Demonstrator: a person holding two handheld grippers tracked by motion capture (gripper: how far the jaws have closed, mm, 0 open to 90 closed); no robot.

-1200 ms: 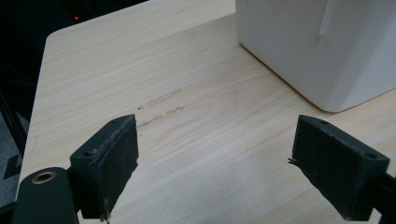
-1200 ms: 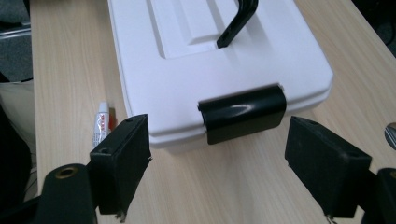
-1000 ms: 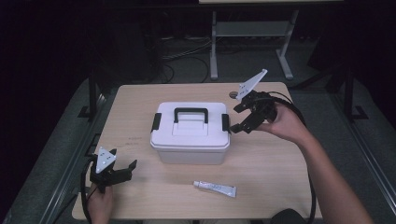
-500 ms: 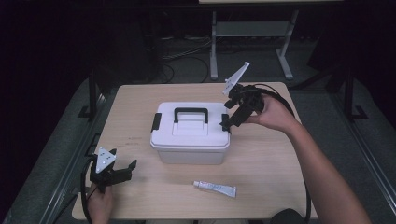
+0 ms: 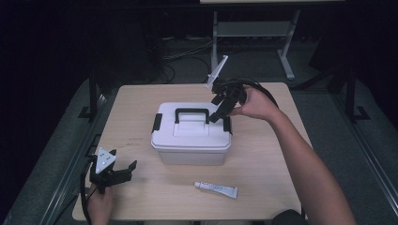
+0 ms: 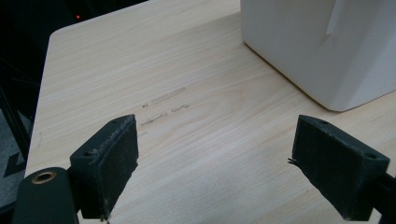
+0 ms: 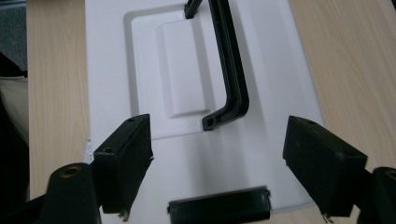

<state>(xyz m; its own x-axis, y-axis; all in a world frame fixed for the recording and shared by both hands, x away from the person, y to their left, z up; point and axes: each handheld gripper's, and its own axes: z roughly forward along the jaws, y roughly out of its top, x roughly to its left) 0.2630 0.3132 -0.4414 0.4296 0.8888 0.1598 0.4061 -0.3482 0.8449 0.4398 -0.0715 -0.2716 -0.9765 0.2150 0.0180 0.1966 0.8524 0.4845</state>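
White plastic storage box (image 5: 192,140) with black folding carry handle (image 5: 192,113) sits mid-table on the light wooden table (image 5: 263,154), lid on. Black latch clips at both short ends: left one (image 5: 156,123), right one (image 5: 227,124).

Right gripper (image 5: 220,108) held in the person's right hand (image 5: 253,104), hovering over the box's right end, tilted down toward the lid, grey three-cornered plate sticking up behind it. Its jaws stand wide apart, nothing between them. In the right gripper view the gripper (image 7: 217,154) looks straight down on the lid: handle (image 7: 229,70) lying flat across the recessed lid panel, the near black latch clip (image 7: 218,209) just below, between the two jaws. Jaws are above the lid, contact cannot be told.

Left gripper (image 5: 123,169) sits low at the near-left table corner, in the person's left hand (image 5: 99,204), well apart from the box. Jaws spread wide, holding nothing. Left gripper view: gripper (image 6: 212,163) over bare tabletop with faint dark marks (image 6: 163,105) on the wood, box's white side wall (image 6: 322,46) at upper right.

Small white tube with printed label (image 5: 217,189) lies flat on the table near the front edge, in front of the box, apart from both grippers.
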